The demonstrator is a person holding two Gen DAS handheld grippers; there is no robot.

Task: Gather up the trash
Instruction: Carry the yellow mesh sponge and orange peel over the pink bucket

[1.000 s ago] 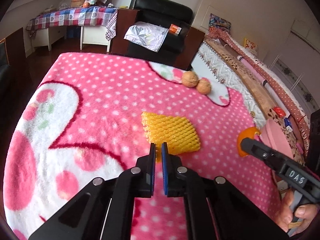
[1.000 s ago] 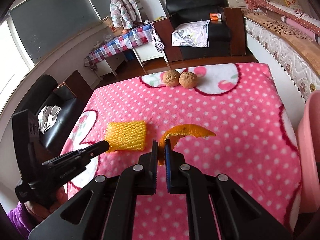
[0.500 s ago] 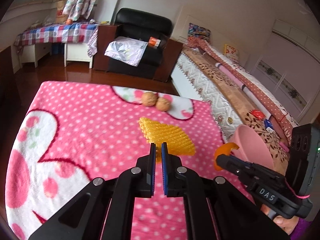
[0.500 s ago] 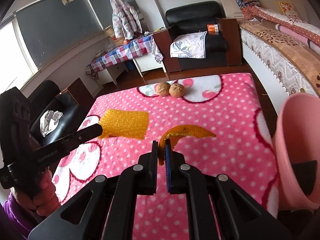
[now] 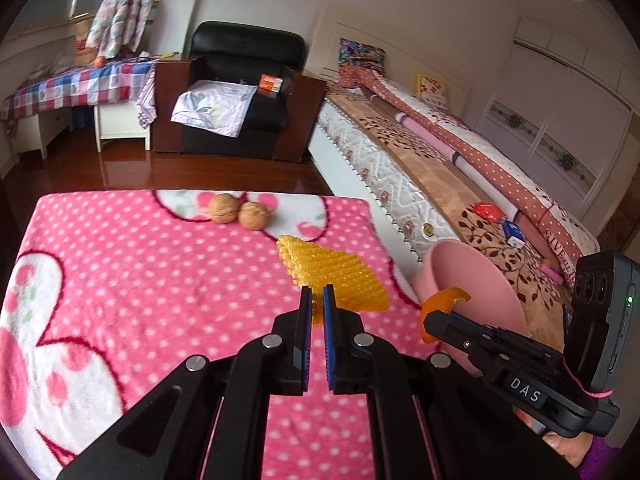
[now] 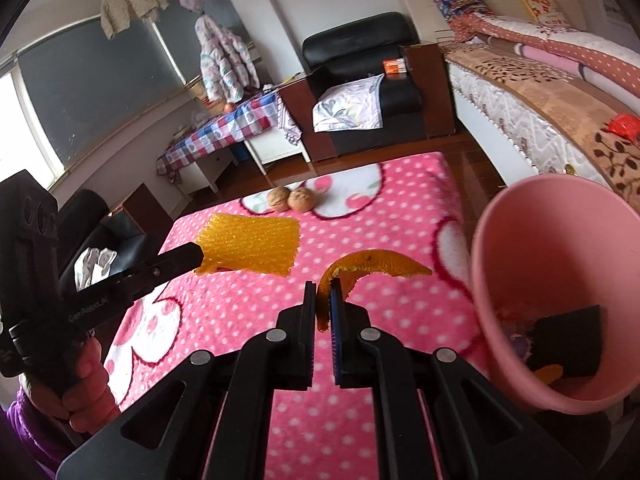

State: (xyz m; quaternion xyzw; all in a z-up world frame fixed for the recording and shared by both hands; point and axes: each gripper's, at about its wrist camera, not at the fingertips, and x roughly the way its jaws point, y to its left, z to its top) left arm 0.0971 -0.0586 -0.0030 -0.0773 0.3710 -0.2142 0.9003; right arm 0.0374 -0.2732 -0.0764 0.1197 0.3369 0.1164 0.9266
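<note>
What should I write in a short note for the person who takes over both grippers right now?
Left gripper: shut on the yellow foam net, held above the pink blanket.
Right gripper: shut on the orange peel, beside the pink bin.
Done: some scraps lie inside the bin.
Left: drop both pieces in. Two walnuts sit at the blanket's far edge, untouched.

bin (image 6: 500, 240) rim cut off right | bin contents (image 6: 560, 344) blurred, unidentifiable

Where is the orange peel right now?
Pinched in the right gripper, the orange peel hangs above the pink blanket, just left of the pink bin in the right wrist view.
</note>
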